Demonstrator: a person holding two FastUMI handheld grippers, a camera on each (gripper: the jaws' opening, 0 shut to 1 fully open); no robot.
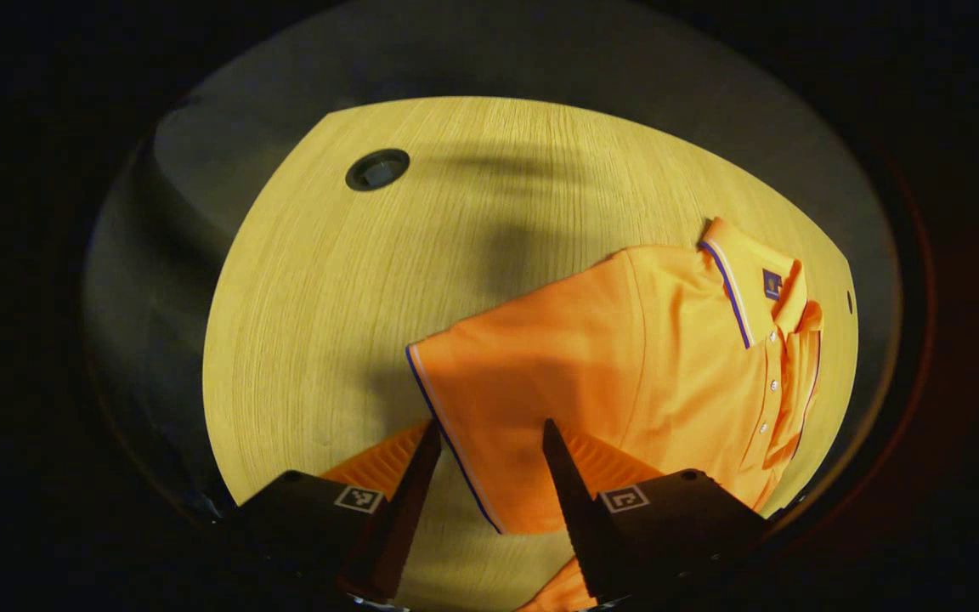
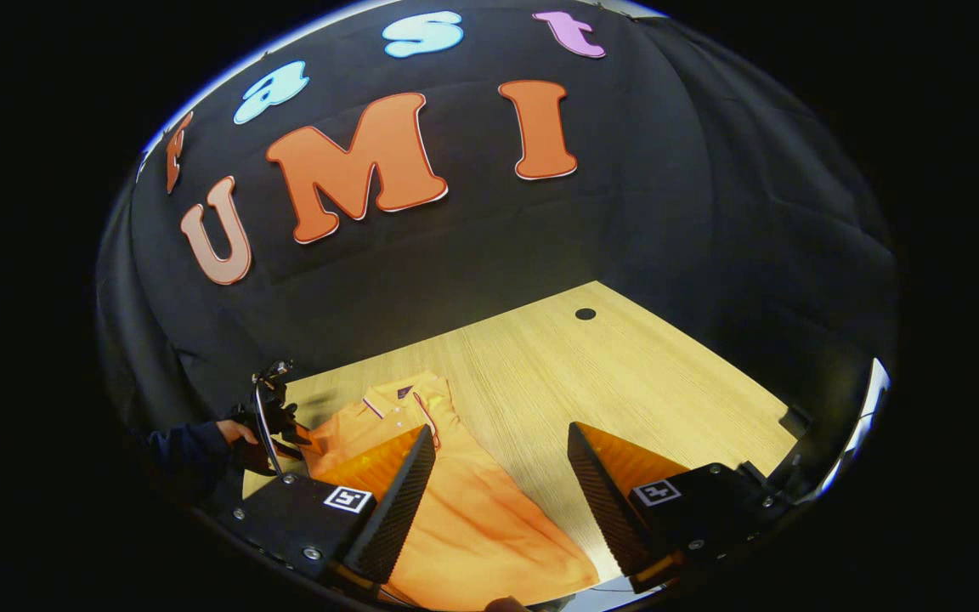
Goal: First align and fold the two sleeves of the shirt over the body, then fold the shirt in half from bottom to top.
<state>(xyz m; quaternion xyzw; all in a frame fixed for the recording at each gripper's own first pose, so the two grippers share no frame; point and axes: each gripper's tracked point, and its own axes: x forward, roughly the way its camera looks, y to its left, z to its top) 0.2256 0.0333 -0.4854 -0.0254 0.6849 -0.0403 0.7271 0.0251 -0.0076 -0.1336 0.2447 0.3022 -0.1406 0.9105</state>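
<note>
One wooden table (image 1: 328,280) carries the whole scene, and on it lies one orange polo shirt (image 1: 625,357), spread flat with its collar (image 1: 740,272) toward the far edge in the left gripper view. In that view the left gripper (image 1: 489,442) hangs low over the cloth with its fingers spread apart — the edge of one sleeve (image 1: 472,382), trimmed in a dark and a pale line, runs down between them, and neither finger can be seen pressing on it. The shirt body stretches away to the right of the gripper, well lit near the collar and shaded close to the fingers.

In the right gripper view the right gripper (image 2: 498,442) is also spread wide, held above the shirt's (image 2: 472,518) lower part; the hem end passes under the left finger and is cut off at the bottom of the view. Wood shows bare between the fingers on the right. Farther off, beside the collar (image 2: 396,395), a hand (image 2: 239,432) in a dark sleeve holds the other gripper (image 2: 273,416), too small and dark to read its jaws.

Two round holes show in the tabletop in the left gripper view: a larger grommet (image 1: 377,168) near the far corner and a tiny one (image 1: 849,301) past the collar. Three buttons (image 1: 768,384) dot the placket; the small collar label (image 1: 772,284) is too blurred to make out.
</note>
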